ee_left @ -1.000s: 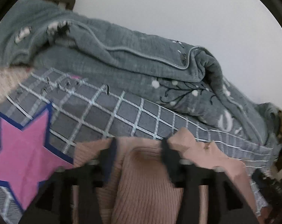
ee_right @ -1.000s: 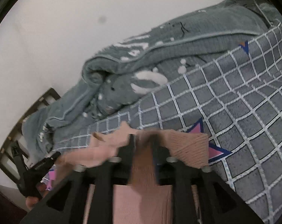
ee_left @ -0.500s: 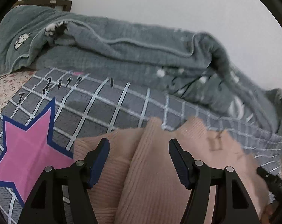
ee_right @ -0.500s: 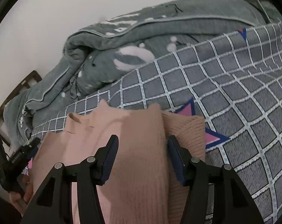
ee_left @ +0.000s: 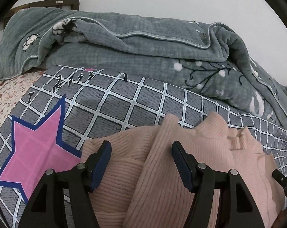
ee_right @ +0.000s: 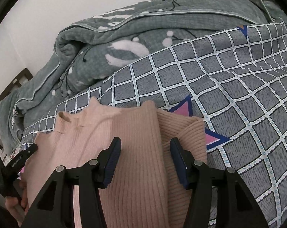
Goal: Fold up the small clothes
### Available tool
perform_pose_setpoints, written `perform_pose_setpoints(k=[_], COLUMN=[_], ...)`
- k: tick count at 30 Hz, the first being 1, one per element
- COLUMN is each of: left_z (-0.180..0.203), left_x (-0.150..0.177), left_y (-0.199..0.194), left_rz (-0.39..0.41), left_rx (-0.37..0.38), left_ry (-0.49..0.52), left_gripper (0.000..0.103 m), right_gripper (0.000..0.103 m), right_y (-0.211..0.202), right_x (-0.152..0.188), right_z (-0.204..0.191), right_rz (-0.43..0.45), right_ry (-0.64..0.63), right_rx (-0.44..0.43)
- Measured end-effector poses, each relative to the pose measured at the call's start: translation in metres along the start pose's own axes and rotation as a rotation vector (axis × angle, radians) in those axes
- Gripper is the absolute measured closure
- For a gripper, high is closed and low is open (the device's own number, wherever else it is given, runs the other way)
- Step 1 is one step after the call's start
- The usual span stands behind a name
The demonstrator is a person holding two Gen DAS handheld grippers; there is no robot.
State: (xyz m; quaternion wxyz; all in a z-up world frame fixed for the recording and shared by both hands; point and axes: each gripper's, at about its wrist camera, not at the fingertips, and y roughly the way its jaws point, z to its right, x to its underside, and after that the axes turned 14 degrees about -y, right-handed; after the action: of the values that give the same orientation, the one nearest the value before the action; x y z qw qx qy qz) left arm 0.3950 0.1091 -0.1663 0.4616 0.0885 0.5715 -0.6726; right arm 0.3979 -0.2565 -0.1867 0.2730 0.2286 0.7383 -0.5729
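Note:
A pink ribbed knit sweater (ee_left: pixel 162 171) lies on the grey checked bedsheet (ee_left: pixel 124 102), its collar toward the far side and a sleeve folded over the body. My left gripper (ee_left: pixel 141 152) is open just above the sweater's left shoulder part, holding nothing. My right gripper (ee_right: pixel 146 148) is open above the sweater (ee_right: pixel 124 152) at its right side, also empty. The left gripper's body shows at the left edge of the right wrist view (ee_right: pixel 16 161).
A rumpled grey-green blanket (ee_left: pixel 143 53) is piled along the far side against the white wall. A pink star print (ee_left: pixel 35 144) lies left of the sweater. A floral sheet (ee_left: pixel 4 87) and a wooden headboard (ee_left: pixel 54 3) are at the far left.
Both grippers were shut on the sweater a second ago; they have opened and let it go. The sweater now lies flat on the sheet, and both grippers have pulled back a little.

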Motion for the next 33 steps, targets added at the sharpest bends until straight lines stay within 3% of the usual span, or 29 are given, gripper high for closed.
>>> perform_pose_setpoints(k=[25,33], left_z=[0.006,0.006], left_x=[0.003,0.004], left_y=[-0.004,-0.018], left_rz=[0.028,0.092], left_rx=[0.003,0.037], left_ry=[0.045,0.051], left_gripper=[0.039,0.039], right_gripper=[0.05,0.05], right_y=[-0.01,-0.03], right_x=[-0.002,0.0], right_z=[-0.004,-0.016], right_rz=[0.071,0.174], right_ry=[-0.027,-0.093], right_rx=[-0.008,-0.019])
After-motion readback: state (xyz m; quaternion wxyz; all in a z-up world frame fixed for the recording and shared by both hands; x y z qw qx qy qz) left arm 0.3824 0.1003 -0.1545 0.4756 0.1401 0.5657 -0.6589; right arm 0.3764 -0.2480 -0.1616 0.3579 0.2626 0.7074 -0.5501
